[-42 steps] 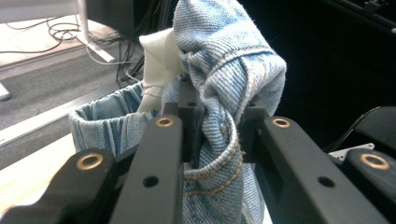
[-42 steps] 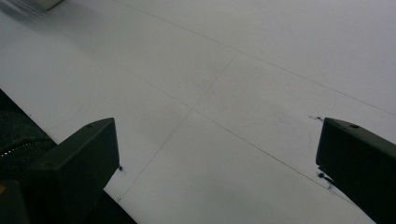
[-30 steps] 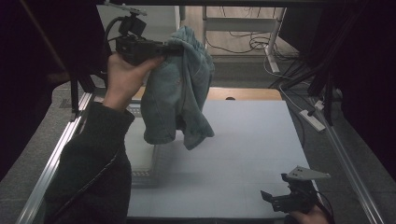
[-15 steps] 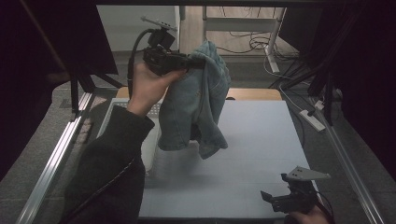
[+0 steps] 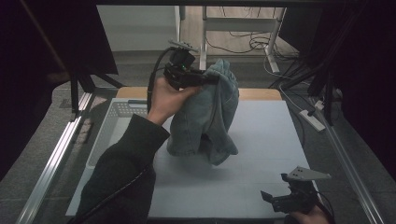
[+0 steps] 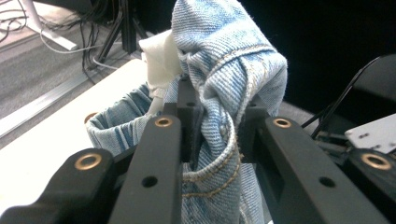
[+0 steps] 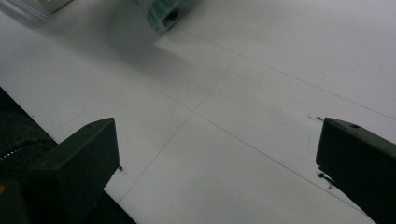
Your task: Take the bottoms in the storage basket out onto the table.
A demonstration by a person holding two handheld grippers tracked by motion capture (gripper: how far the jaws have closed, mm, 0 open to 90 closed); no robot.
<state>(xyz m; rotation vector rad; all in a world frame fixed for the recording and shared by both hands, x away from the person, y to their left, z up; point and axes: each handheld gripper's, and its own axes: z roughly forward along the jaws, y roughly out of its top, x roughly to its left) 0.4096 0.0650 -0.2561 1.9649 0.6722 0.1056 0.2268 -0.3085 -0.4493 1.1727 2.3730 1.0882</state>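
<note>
A denim garment (image 5: 205, 116) is clamped in the left gripper (image 5: 205, 80) above the bench's (image 5: 261, 140) far-left part; the right gripper (image 5: 275, 200), jaws spread, is held at the near-right corner.

Faded blue denim garment (image 6: 224, 60), coarse weave; table (image 5: 261, 182) matt, smooth white.

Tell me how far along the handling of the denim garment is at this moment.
Done: the left gripper is shut on the denim garment, which hangs lifted beside the white basket. In hand: carrying it above the white table, its lower edge near or brushing the surface. Left: setting it down and likely spreading or folding it; the right gripper waits open at the near edge, holding nothing.
</note>
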